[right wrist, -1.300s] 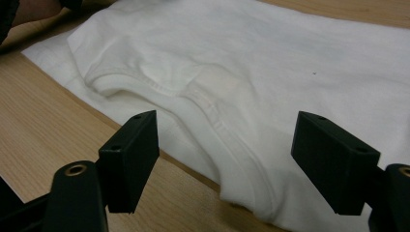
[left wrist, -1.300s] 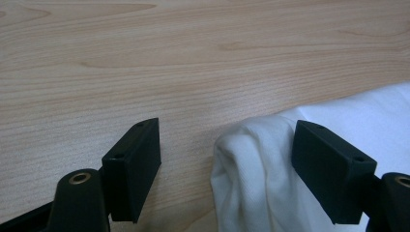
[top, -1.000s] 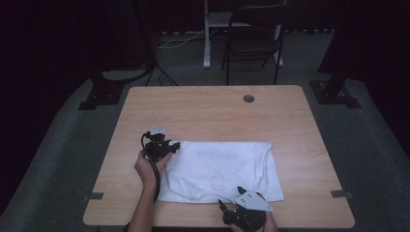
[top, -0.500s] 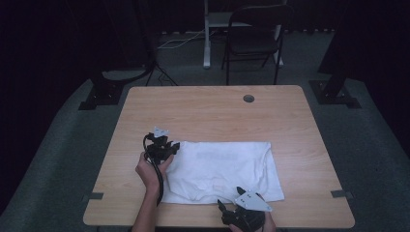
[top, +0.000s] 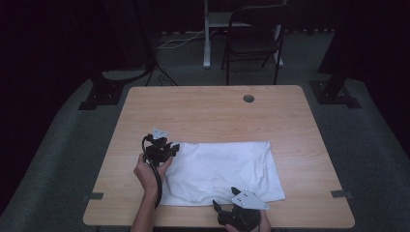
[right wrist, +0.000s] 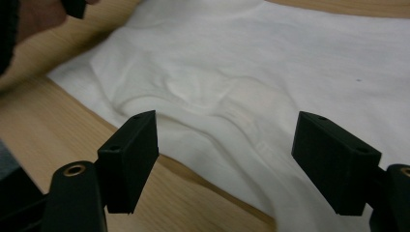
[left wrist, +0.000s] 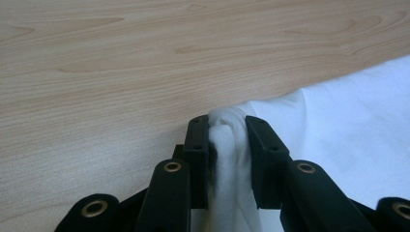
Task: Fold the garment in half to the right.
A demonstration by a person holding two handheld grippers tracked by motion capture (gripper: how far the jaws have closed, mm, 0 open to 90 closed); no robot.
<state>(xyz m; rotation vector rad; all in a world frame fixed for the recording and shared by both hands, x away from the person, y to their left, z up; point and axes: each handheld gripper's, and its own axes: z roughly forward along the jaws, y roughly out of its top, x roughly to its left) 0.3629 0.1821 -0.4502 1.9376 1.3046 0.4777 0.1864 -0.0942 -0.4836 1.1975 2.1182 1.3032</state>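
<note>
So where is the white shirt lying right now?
In the high view the white shirt lies flat on the near half of the wooden table, its left corner pinched by the left hand-held gripper.

A wooden surface [top: 217,111] is standing on grey carpet [top: 67,164], with 1 folding chair [top: 254,41] sitting beyond it.

We see the right gripper [top: 231,209] cut off by the high view's bottom edge, its hand mostly out of frame. The left gripper [left wrist: 227,140] hides the cloth [left wrist: 227,159] fold between its jaws.
</note>
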